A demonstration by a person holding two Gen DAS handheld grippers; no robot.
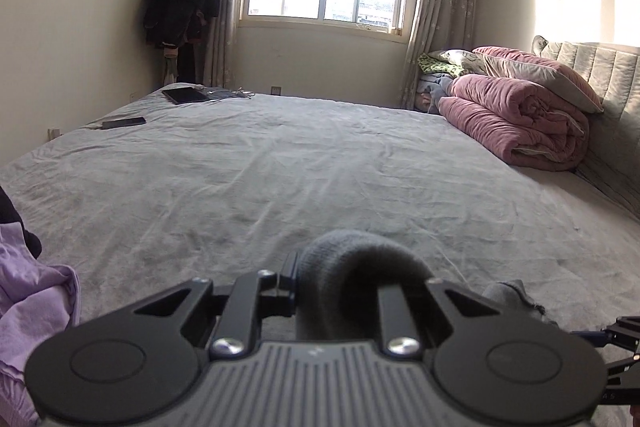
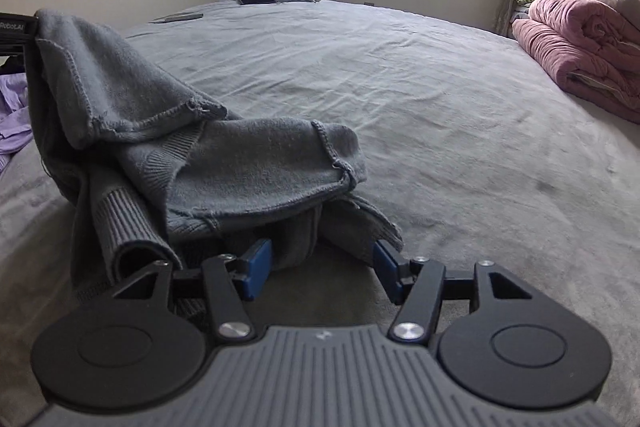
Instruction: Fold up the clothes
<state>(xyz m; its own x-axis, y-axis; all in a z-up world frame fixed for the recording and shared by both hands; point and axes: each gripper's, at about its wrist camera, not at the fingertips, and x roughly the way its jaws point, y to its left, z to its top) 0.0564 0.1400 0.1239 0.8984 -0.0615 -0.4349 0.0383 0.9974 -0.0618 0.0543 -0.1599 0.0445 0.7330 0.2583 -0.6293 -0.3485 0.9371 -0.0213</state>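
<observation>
Two grips needed — left gripper [image 1: 356, 291] pinches the grey sweater [image 2: 224, 155]; right gripper [image 2: 320, 267], spread, should clamp the hem squarely.

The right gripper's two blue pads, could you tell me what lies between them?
A fold of the grey sweater lies between the right gripper's open pads, shown in the right wrist view.

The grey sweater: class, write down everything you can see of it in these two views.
The grey sweater is a soft knit with ribbed cuffs and stitched seams. It lies crumpled on the grey bedsheet, one part lifted high by the left gripper, whose jaws are shut on a bunched fold. The right gripper has open jaws around its near edge.
</observation>
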